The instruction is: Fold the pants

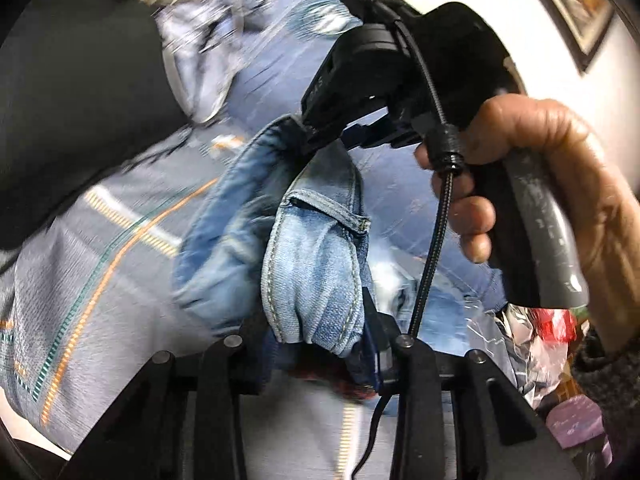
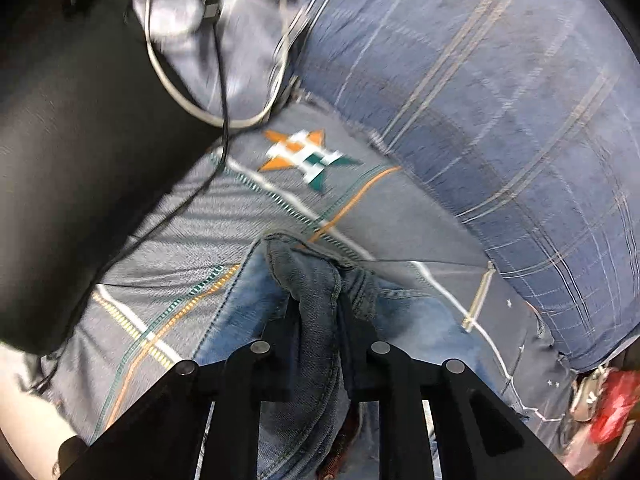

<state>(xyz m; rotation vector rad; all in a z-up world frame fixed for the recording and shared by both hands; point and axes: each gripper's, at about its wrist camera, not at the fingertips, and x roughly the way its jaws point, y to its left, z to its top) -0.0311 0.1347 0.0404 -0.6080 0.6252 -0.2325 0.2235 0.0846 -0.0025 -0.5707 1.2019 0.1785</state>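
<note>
The light blue jeans [image 1: 312,264] hang bunched in the air above a grey bedspread [image 1: 100,216]. My left gripper [image 1: 320,340] is shut on a thick fold of the jeans close to the camera. My right gripper [image 1: 316,128], held by a hand, shows in the left wrist view above, shut on the jeans' upper edge. In the right wrist view my right gripper [image 2: 320,304] pinches a seamed fold of the jeans [image 2: 312,280], with more denim hanging below over the bedspread [image 2: 180,232].
A plaid blue pillow or blanket [image 2: 500,120] lies at the right. A black cushion or chair back [image 2: 72,128] is at the left, with cables [image 2: 216,80] looped over crumpled cloth. Shiny plastic bags and red items [image 1: 540,332] sit at the right edge. A star logo [image 2: 308,156] marks the bedspread.
</note>
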